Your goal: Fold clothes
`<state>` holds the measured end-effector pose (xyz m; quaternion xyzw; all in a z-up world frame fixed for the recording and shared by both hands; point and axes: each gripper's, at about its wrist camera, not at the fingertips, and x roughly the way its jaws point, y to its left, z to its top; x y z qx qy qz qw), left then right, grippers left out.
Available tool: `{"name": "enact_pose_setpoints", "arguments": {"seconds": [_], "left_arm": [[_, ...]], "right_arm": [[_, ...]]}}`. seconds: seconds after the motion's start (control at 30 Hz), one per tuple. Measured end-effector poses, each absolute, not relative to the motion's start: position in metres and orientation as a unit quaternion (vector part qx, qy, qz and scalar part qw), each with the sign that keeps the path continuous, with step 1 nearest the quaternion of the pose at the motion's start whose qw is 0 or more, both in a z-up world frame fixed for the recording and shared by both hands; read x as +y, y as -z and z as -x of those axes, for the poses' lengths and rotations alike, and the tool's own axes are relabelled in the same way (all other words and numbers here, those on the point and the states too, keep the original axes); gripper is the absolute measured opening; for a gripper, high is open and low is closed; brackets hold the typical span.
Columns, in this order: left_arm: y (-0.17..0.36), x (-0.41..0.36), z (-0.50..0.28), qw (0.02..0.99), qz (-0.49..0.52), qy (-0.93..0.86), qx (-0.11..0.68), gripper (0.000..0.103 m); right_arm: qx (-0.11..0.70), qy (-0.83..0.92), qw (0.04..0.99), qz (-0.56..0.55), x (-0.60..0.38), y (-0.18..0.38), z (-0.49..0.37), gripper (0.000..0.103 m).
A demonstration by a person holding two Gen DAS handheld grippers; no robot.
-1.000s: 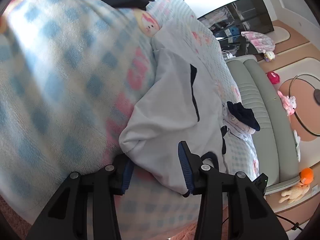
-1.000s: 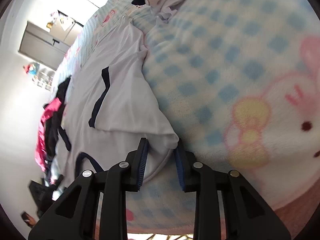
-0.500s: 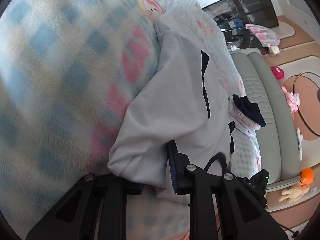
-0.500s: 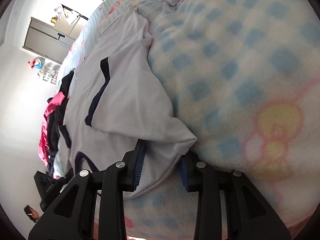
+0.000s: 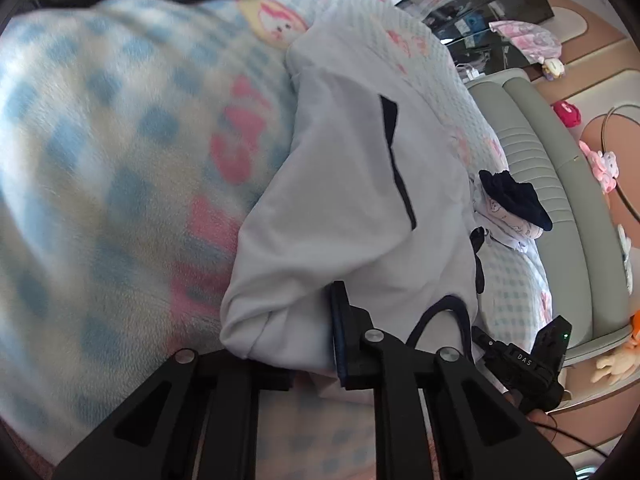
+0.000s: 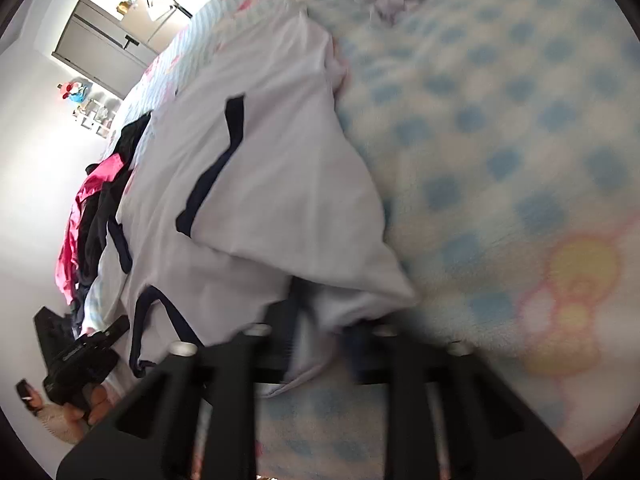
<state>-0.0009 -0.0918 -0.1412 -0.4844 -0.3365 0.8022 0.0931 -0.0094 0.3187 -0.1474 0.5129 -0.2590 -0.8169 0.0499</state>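
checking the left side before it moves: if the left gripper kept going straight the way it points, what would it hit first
The white garment: the closing left gripper already has its folded edge between the jaws. Beyond that, probably the checked blanket.

Open blanket [image 6: 500,128] is seen on one side of the white shirt [image 5: 352,184], offering clear passage. The shirt's other side is hemmed in by a dark sock [image 5: 516,200] on folded laundry, and in the right wrist view by a pink-and-black clothes pile [image 6: 96,216].

Blurred in right wrist view: black two-finger right gripper [image 6: 320,336] and checked blue-and-white fleece blanket [image 6: 500,140]; pad contact unclear.
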Motion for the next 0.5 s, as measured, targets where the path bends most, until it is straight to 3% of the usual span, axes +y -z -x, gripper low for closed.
{"name": "enact_pose_setpoints", "arguments": {"seconds": [0.1, 0.17, 0.23, 0.3, 0.5], "left_arm": [[0.141, -0.097, -0.005, 0.109, 0.480, -0.796, -0.352, 0.022], [0.145, -0.108, -0.010, 0.129, 0.467, -0.778, -0.400, 0.039], [0.145, -0.118, -0.014, 0.141, 0.444, -0.772, -0.433, 0.044], [0.143, -0.127, -0.016, 0.138, 0.424, -0.772, -0.453, 0.044], [0.155, -0.139, -0.013, 0.134, 0.396, -0.742, -0.524, 0.045]], "right_arm": [[-0.274, 0.816, 0.050, -0.506, 0.322, 0.148, 0.002, 0.010], [-0.303, 0.806, 0.059, -0.505, 0.327, 0.152, 0.000, 0.012], [-0.322, 0.801, 0.066, -0.500, 0.329, 0.153, -0.001, 0.013], [-0.331, 0.800, 0.070, -0.496, 0.326, 0.155, 0.000, 0.019], [-0.322, 0.805, 0.069, -0.493, 0.320, 0.155, 0.012, 0.022]]}}
